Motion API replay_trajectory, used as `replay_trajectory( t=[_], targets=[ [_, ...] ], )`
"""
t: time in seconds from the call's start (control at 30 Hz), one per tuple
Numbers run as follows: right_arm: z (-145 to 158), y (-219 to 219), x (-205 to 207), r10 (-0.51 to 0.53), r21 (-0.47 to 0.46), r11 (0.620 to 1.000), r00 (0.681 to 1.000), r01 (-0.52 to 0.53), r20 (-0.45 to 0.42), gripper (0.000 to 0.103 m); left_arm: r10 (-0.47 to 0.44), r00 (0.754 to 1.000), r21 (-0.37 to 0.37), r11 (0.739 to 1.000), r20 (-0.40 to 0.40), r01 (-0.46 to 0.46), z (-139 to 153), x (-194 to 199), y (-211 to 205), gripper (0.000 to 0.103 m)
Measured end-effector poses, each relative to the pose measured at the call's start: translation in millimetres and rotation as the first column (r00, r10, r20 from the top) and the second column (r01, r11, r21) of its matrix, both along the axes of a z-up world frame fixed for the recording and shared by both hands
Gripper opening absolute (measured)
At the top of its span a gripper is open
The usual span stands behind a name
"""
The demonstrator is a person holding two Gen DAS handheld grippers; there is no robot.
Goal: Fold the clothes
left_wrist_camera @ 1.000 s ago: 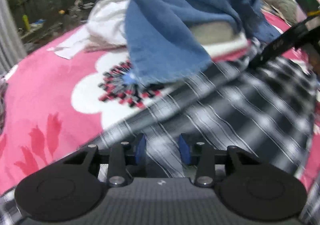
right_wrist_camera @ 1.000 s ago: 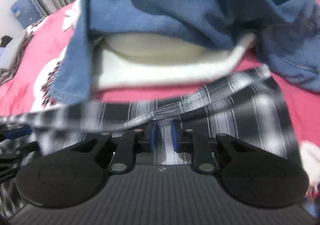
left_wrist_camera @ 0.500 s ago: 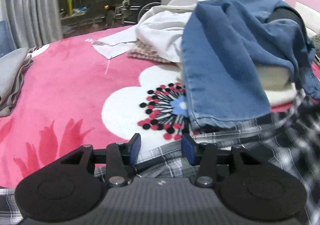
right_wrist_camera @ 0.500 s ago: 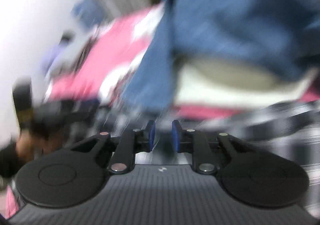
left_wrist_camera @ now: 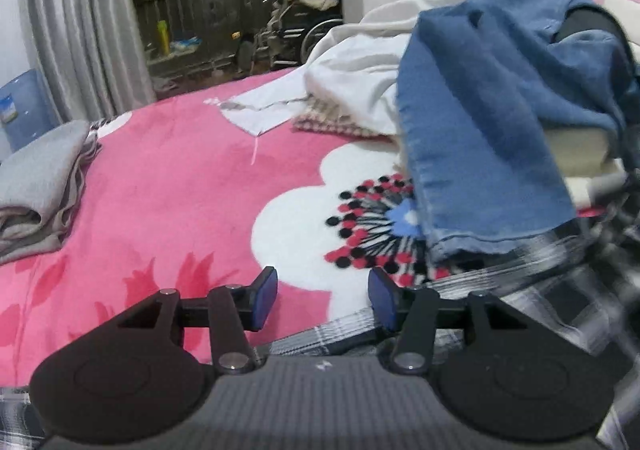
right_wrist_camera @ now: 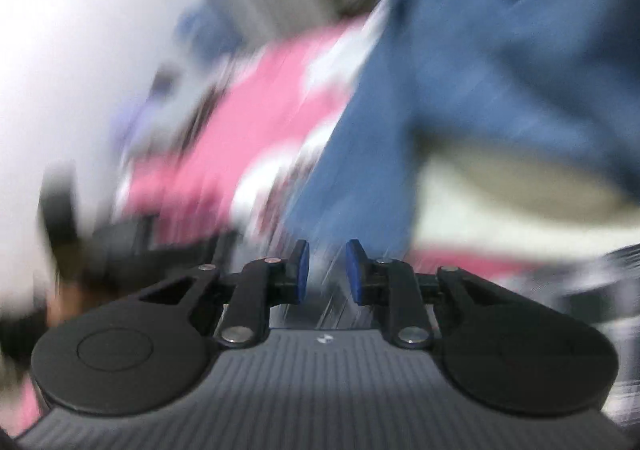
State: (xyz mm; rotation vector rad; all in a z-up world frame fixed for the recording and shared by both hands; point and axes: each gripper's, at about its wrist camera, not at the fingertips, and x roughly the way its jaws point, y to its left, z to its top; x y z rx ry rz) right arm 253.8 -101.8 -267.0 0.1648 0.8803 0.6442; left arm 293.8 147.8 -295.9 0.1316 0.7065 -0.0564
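Observation:
A black-and-white plaid garment [left_wrist_camera: 560, 290] lies on the pink flowered blanket [left_wrist_camera: 180, 189], running from the lower right to under my left gripper [left_wrist_camera: 322, 296]. That gripper is wide open, with only blanket showing between its blue pads. The right wrist view is heavily motion-blurred. There my right gripper [right_wrist_camera: 327, 268] has its pads a narrow gap apart, with streaked plaid cloth [right_wrist_camera: 332, 298] between them. Blue denim jeans [left_wrist_camera: 480, 137] drape over a pile behind the plaid garment and fill the upper right as a blue mass of denim [right_wrist_camera: 480, 49].
Under the denim sits a cream folded item [left_wrist_camera: 576, 149], with white clothing [left_wrist_camera: 360, 69] behind it. A folded grey garment [left_wrist_camera: 36, 185] rests at the blanket's left edge. Curtains and a dark window stand beyond. A blurred dark shape and a hand [right_wrist_camera: 68, 298] show at the right view's left.
My left gripper has opened wider and swung left off the plaid garment toward open blanket. The right gripper has swept quickly, its view now blurred, with its narrow pad gap unchanged.

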Motion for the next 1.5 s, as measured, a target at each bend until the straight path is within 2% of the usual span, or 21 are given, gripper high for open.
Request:
replay_trajectory(
  t=[0.07, 0.1, 0.17, 0.23, 0.33, 0.47, 0.53, 0.6, 0.67, 0.73, 0.8, 0.9, 0.97, 1.03, 1.1, 1.17, 1.33, 1.4, 1.43, 1.47, 1.5],
  targets=[
    [-14.7, 21.8, -1.5, 0.045, -0.13, 0.99, 0.999, -0.048, -0.025, 0.018, 0.019, 1.0, 0.002, 1.0, 0.004, -0.019, -2.4, 2.2, 0.9, 0.052],
    [-21.6, 27.8, 2.0, 0.017, -0.174, 0.984, 1.0, -0.02, -0.02, 0.016, 0.028, 1.0, 0.003, 1.0, 0.006, -0.028, -3.4, 3.1, 1.4, 0.051],
    [-26.7, 25.9, 16.6, -0.065, -0.129, 0.989, 0.998, 0.067, 0.021, 0.015, 0.02, 1.0, -0.002, 1.0, 0.016, -0.02, 0.1, -1.8, 2.0, 0.051],
    [-27.0, 18.4, 35.3, -0.167, -0.005, 0.986, 0.985, 0.167, 0.043, 0.015, -0.009, 0.999, 0.002, 1.0, 0.033, 0.009, 5.0, -10.4, 0.7, 0.051],
    [-25.3, 1.4, 46.1, -0.301, 0.096, 0.951, 0.952, 0.294, 0.06, 0.018, -0.075, 0.996, 0.033, 0.997, 0.056, 0.073, 10.2, -24.0, -5.1, 0.052],
    [-20.2, -26.3, 33.3, -0.372, 0.15, 0.92, 0.928, 0.363, 0.033, 0.018, -0.136, 0.99, 0.074, 0.988, 0.042, 0.133, 4.4, -26.0, -18.2, 0.052],
    [-9.2, -47.8, 17.4, -0.387, 0.163, 0.913, 0.92, 0.374, 0.058, 0.018, -0.126, 0.992, 0.113, 0.986, 0.032, 0.121, -2.1, -20.9, -23.8, 0.052],
    [-1.5, -77.3, -4.3, -0.386, 0.185, 0.91, 0.921, 0.371, 0.051, 0.019, -0.108, 0.994, 0.099, 0.99, 0.033, 0.104, -4.7, -14.0, -23.5, 0.052],
    [-4.4, -103.5, -6.7, -0.325, 0.114, 0.94, 0.946, 0.321, 0.014, 0.02, -0.084, 0.996, 0.07, 0.994, 0.023, 0.083, -1.9, -10.1, -19.0, 0.052],
    [-11.9, -120.4, -11.0, -0.333, -0.042, 0.942, 0.943, 0.333, 0.006, 0.02, -0.061, 0.998, 0.039, 0.997, 0.01, 0.061, 1.3, -6.6, -14.0, 0.052],
    [-18.0, -156.8, -7.5, -0.433, -0.202, 0.878, 0.9, 0.433, 0.045, 0.02, -0.038, 0.999, 0.008, 0.999, -0.003, 0.038, 4.4, -3.1, -9.1, 0.052],
    [-7.7, -216.2, -5.2, -0.644, -0.246, 0.728, 0.761, 0.64, 0.073, 0.022, -0.004, 1.0, -0.037, 0.999, -0.024, 0.003, 9.2, 2.2, -1.8, 0.052],
    [2.5, -229.7, -11.6, -0.675, -0.169, 0.723, 0.737, 0.67, 0.035, 0.022, 0.018, 0.999, -0.067, 0.998, -0.039, -0.02, 12.4, 5.7, 3.1, 0.052],
    [0.8, -223.6, -13.6, -0.651, -0.173, 0.748, 0.759, 0.641, -0.001, 0.03, 0.039, 0.998, -0.096, 0.994, -0.055, -0.044, 15.6, 9.3, 8.0, 0.052],
    [-8.0, -209.4, -9.6, -0.63, -0.227, 0.76, 0.777, 0.609, -0.026, 0.055, 0.06, 0.996, -0.125, 0.99, -0.071, -0.069, 18.8, 12.8, 12.9, 0.052],
    [-17.6, -208.6, -6.6, -0.643, -0.236, 0.749, 0.765, 0.619, -0.034, 0.057, 0.041, 0.996, -0.149, 0.987, -0.082, -0.053, 23.8, 1.4, 17.6, 0.052],
    [-47.7, -231.4, 20.2, -0.68, 0.005, 0.718, 0.703, 0.696, -0.208, 0.057, -0.041, 0.995, -0.134, 0.99, -0.087, 0.029, 30.9, -36.6, 21.1, 0.054],
    [-52.9, -230.9, 25.7, -0.678, 0.025, 0.712, 0.697, 0.701, -0.235, 0.046, -0.056, 0.994, -0.105, 0.993, -0.092, 0.046, 26.3, -44.2, 16.9, 0.054],
    [-52.4, -226.6, 28.0, -0.681, -0.011, 0.717, 0.698, 0.696, -0.22, 0.035, -0.063, 0.993, -0.089, 0.995, -0.096, 0.054, 23.8, -47.7, 14.8, 0.054],
    [-51.9, -222.3, 30.2, -0.684, -0.047, 0.721, 0.7, 0.691, -0.205, 0.012, -0.065, 0.993, -0.078, 0.995, -0.099, 0.057, 20.9, -48.8, 12.5, 0.054],
    [-48.9, -218.0, 31.8, -0.673, -0.062, 0.735, 0.714, 0.676, -0.194, 0.003, -0.066, 0.992, -0.066, 0.996, -0.103, 0.059, 17.9, -49.3, 10.1, 0.054]
  ],
)
